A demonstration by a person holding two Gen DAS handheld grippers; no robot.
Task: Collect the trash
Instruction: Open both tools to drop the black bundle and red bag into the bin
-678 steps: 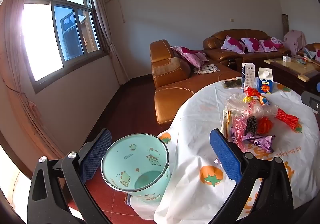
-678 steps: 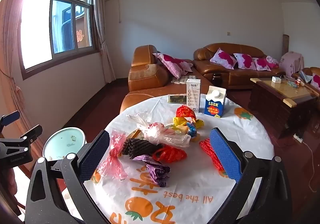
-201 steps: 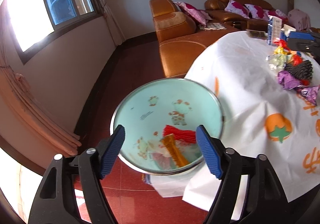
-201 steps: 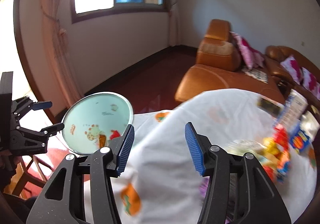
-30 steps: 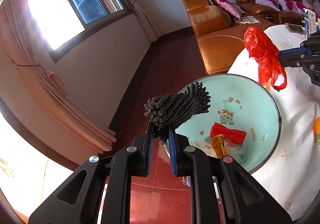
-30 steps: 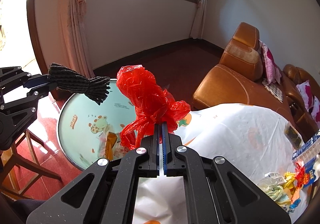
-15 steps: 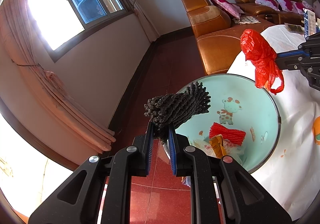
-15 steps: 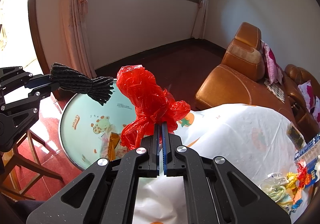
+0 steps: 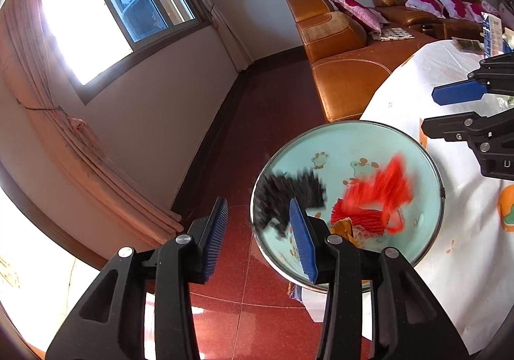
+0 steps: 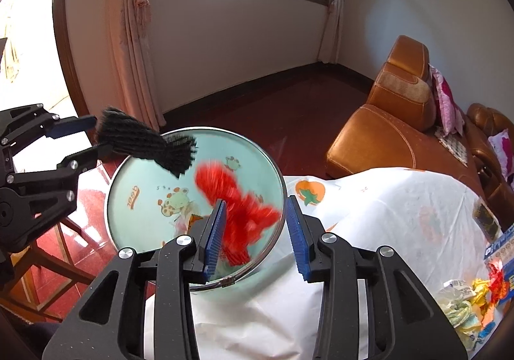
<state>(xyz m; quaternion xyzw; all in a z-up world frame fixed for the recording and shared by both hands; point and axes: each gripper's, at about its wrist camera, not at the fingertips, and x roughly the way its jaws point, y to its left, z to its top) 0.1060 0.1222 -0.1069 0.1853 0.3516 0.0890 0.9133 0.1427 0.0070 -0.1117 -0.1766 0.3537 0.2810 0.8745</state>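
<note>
A pale green bin (image 9: 340, 141) with cartoon animals stands on the floor by the table; its rim (image 10: 225, 132) shows in both views. My left gripper (image 9: 258, 234) hangs over the bin's near edge, its jaws opening. The black mesh bundle (image 9: 289, 196) is blurred, slipping out of them into the bin. My right gripper (image 10: 256, 238) is over the bin's table side, jaws opening too. The red plastic bag (image 10: 237, 202) drops away blurred between its pads. Red netting and an orange wrapper (image 9: 345, 228) lie inside the bin.
The round table with a white tomato-print cloth (image 10: 401, 215) touches the bin. More wrappers (image 10: 465, 305) lie at its far side. A brown leather sofa (image 9: 347, 70) stands behind. A wooden chair (image 10: 48, 263) is under the left gripper. Red tiled floor (image 9: 257, 122) lies towards the window.
Both grippers have opened. The black mesh bundle has left the left pads and the red bag the right pads; both are falling into the bin. Neither hand has moved.
</note>
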